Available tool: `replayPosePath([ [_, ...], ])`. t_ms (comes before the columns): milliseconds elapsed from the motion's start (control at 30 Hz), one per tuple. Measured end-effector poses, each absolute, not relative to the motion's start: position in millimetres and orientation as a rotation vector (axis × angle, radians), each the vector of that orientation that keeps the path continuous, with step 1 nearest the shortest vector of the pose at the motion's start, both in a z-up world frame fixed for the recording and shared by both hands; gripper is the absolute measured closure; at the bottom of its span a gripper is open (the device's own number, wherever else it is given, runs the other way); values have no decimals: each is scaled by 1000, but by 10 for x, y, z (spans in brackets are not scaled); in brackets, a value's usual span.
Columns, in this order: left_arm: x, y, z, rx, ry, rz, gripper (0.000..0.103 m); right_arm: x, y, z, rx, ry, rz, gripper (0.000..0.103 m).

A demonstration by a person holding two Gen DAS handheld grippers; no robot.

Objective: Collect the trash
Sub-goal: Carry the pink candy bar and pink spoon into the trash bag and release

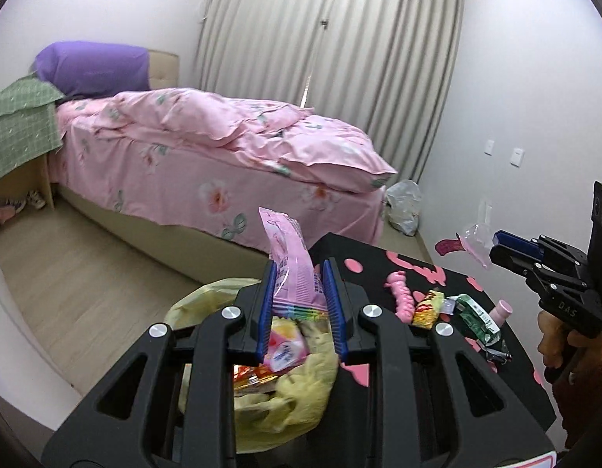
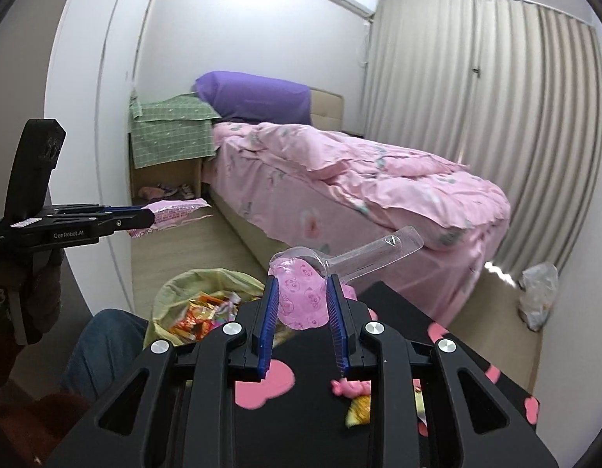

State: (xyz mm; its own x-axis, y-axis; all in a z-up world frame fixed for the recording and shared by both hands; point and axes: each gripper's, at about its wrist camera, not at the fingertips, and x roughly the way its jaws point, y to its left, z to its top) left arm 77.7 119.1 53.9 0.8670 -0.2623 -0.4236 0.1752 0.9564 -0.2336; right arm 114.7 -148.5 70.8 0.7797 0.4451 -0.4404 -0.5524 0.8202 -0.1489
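Observation:
My left gripper [image 1: 300, 269] is shut on a pink snack wrapper [image 1: 287, 257] and holds it above a yellow trash bag [image 1: 297, 386] that holds several wrappers. The bag also shows in the right wrist view [image 2: 184, 292]. My right gripper [image 2: 303, 284] is shut on a clear plastic blister pack with a pink backing [image 2: 305, 300], held above the black table [image 2: 301, 421]. It appears at the right of the left view [image 1: 496, 247]. More trash lies on the table: a pink wrapper [image 1: 402, 296], a yellow wrapper [image 1: 427, 310] and a green wrapper [image 1: 476, 319].
A bed with pink floral bedding [image 1: 223, 144] fills the middle of the room. A nightstand under a green cloth [image 1: 16, 132] stands at the left. A clear plastic bag [image 1: 404, 206] lies on the floor by the curtains [image 1: 320, 39]. A pink bottle [image 1: 501, 310] stands on the table.

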Motion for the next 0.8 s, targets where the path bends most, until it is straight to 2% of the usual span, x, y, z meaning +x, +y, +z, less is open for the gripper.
replayPosePath([
  [433,981,1622,-44,-320,576,-240,80,1441,-865,273,-346,484,728,78],
  [800,1517,1563,-944,-271,788,-174,80,2182,-131,-807,-467,808,918,78],
])
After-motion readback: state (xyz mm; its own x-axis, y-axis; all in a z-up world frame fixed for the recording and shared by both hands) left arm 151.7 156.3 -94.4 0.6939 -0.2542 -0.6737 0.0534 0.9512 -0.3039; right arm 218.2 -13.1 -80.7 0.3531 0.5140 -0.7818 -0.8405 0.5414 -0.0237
